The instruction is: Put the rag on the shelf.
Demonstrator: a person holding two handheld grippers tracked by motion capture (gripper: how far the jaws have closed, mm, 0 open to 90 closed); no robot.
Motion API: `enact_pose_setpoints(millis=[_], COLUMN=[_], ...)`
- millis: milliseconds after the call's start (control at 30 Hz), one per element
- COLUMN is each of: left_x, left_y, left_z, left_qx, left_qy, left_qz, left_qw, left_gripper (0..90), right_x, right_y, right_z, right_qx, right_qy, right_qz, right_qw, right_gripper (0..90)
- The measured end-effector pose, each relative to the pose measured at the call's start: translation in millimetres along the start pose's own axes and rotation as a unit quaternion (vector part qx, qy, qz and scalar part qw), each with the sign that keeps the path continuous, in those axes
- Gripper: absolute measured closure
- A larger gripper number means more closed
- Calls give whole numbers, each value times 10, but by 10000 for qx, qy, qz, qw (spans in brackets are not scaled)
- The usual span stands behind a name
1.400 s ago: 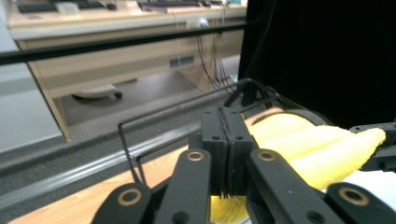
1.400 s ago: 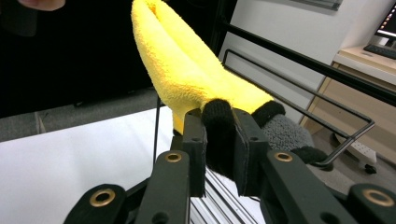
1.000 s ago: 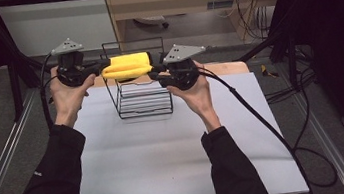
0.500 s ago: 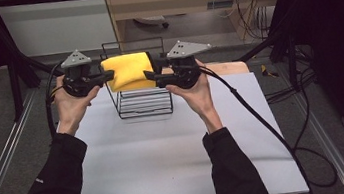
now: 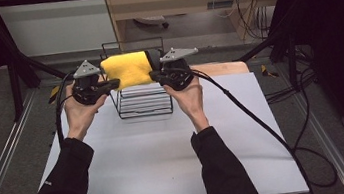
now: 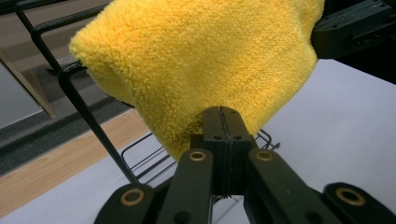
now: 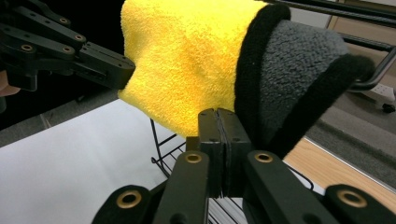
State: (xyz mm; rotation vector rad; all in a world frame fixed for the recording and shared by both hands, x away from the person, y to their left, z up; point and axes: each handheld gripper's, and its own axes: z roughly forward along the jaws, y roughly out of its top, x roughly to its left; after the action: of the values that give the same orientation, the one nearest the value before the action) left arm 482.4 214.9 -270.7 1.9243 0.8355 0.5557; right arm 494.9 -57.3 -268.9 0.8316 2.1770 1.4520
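Both sets of jaws pinch the cloth [image 5: 128,70], left gripper [image 5: 110,84] and right gripper [image 5: 154,75] at opposite ends. Fluffy yellow, grey and black-edged underneath, it drapes over the rack [image 5: 143,101] near the table's [image 5: 168,163] far edge.

Soft overhead light falls evenly on the pale matte white tabletop [image 5: 167,153], with no glare and only faint shadows under the sleeves. The room's edges sink into near black on both sides of the high view, which is slightly soft. In both gripper views the fluffy yellow microfibre cloth [image 6: 201,60] is bright and crisply textured, while the background blurs and dims.
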Motion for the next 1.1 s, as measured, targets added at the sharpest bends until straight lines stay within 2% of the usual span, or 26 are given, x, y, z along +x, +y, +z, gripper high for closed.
enact_pose_setpoints(millis=[100,167,333,433,500,600,700,800,967,1100], left_x=[5,4,6,-17,-28,-50,-82,-110,-171,-234], left_y=[1,5,-31,-113,-193,-339,-495,-657,-952,-1217], left_z=[-40,-89,-230,-290,-328,-359,-365,-363,-332,-286], left_qx=[-22,-58,-34,32,100,156,377,448,474,555], left_qy=[-30,-71,-52,-52,-18,-33,-62,-115,-202,-152], left_qz=[-42,-81,-255,-227,-187,-217,-127,-125,-167,-231], left_qw=[10000,9999,9997,9997,9998,9996,9992,9989,9985,9981], left_gripper=[897,884,719,614,551,451,351,266,147,88], right_x=[7,14,30,3,-26,-88,-153,-224,-324,-400], right_y=[5,20,19,-26,-84,-208,-372,-548,-868,-1149], right_z=[-59,-130,-361,-501,-591,-717,-831,-931,-1082,-1168], right_qx=[-93,-161,-276,-218,-179,-128,-16,141,239,370], right_qy=[39,91,63,79,-9,-43,-158,-183,-306,-472], right_qz=[7,19,54,214,258,424,427,525,749,867], right_qw=[9999,9998,9996,9995,9995,9990,9990,9984,9964,9944], right_gripper=[836,772,598,477,385,288,217,134,68,27])
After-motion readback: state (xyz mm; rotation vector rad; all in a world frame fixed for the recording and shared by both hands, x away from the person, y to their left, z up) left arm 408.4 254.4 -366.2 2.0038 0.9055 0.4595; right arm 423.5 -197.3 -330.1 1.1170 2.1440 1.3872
